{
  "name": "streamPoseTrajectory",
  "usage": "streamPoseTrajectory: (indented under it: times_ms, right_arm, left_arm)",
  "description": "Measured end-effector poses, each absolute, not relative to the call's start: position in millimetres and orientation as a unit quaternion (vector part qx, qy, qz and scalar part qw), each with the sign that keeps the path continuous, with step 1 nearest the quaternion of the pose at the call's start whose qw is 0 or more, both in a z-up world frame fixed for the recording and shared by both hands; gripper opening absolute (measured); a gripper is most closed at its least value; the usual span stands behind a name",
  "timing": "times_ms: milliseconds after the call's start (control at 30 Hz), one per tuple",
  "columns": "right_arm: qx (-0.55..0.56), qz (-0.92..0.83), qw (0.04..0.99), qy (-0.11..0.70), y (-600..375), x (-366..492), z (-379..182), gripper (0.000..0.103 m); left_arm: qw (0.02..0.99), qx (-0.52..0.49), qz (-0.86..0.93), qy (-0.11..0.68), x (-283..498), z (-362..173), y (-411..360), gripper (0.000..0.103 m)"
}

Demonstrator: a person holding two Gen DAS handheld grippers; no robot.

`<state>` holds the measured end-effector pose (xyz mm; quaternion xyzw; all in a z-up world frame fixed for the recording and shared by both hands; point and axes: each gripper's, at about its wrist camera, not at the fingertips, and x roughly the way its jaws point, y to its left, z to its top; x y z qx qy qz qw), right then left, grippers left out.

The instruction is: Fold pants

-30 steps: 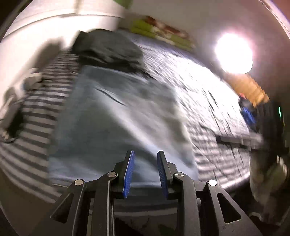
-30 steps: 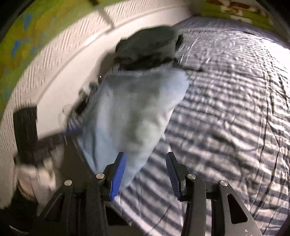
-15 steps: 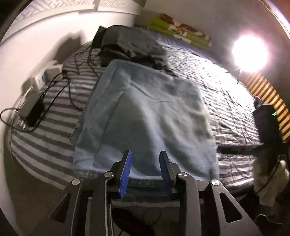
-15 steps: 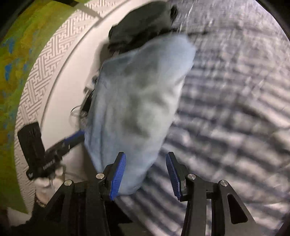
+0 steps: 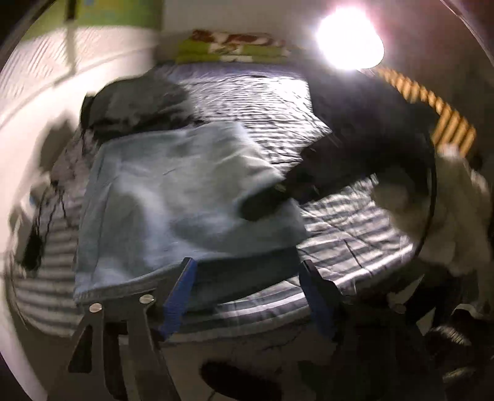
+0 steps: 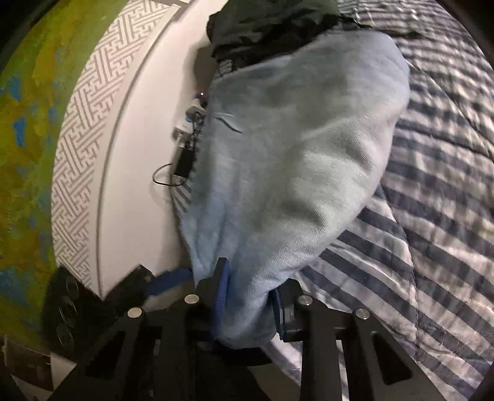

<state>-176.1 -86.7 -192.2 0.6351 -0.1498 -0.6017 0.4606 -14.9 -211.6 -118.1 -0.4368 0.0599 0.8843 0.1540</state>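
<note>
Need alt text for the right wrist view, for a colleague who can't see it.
The right gripper is closed on the near end of the light blue fleece pants, which stretch away across a blue-and-white striped bedcover. A dark garment lies beyond them.

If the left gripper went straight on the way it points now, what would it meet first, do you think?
Most likely the near edge of the light blue pants, which lies just ahead of the open left gripper on the striped bed; blur leaves depth uncertain.

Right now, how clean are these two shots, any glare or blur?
Left wrist view: a lamp blows out the top right, and motion blur smears the pants and striped bedding. Right wrist view: no glare, sharper, pants weave visible; fisheye bends the wall trim.
</note>
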Motion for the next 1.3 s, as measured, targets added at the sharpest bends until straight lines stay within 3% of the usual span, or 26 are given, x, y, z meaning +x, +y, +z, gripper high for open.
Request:
streamPoseTrajectory:
  times_ms: [133,333,567,767,933,967,1067,1300]
  right_arm:
    - [0.639,-0.596,0.456,-0.168,-93.1,-182.4,-181.9,0.023]
    - [0.643,-0.579,0.474,-0.166,-80.3,-179.1,-170.6,0.026]
    - [0.643,-0.583,0.451,-0.209,-37.0,-175.9,-197.2,0.026]
    - [0.642,-0.580,0.438,-0.246,-27.4,-170.8,-212.3,0.031]
    - [0.634,-0.582,0.445,-0.248,-33.6,-166.3,-211.0,0.031]
    - [0.633,-0.581,0.447,-0.249,-32.4,-167.1,-209.9,0.031]
    - [0.624,-0.594,0.445,-0.243,-20.2,-173.4,-203.3,0.031]
    - [0.604,-0.640,0.396,-0.262,15.4,-201.6,-198.8,0.031]
  left_arm:
    - [0.135,-0.427,0.888,0.102,-20.0,-122.0,-195.7,0.073]
    - [0.137,-0.434,0.886,0.090,-26.6,-120.8,-202.5,0.069]
    - [0.132,-0.448,0.883,0.041,-34.7,-124.5,-224.4,0.046]
    - [0.131,-0.447,0.884,0.034,-42.1,-119.7,-229.3,0.040]
    - [0.135,-0.453,0.881,0.007,-42.8,-120.3,-227.0,0.040]
    - [0.152,-0.463,0.873,0.004,-39.5,-125.8,-218.8,0.046]
    - [0.202,-0.490,0.841,0.107,-13.9,-149.0,-173.6,0.053]
    - [0.208,-0.448,0.869,0.027,-17.3,-114.2,-189.2,0.054]
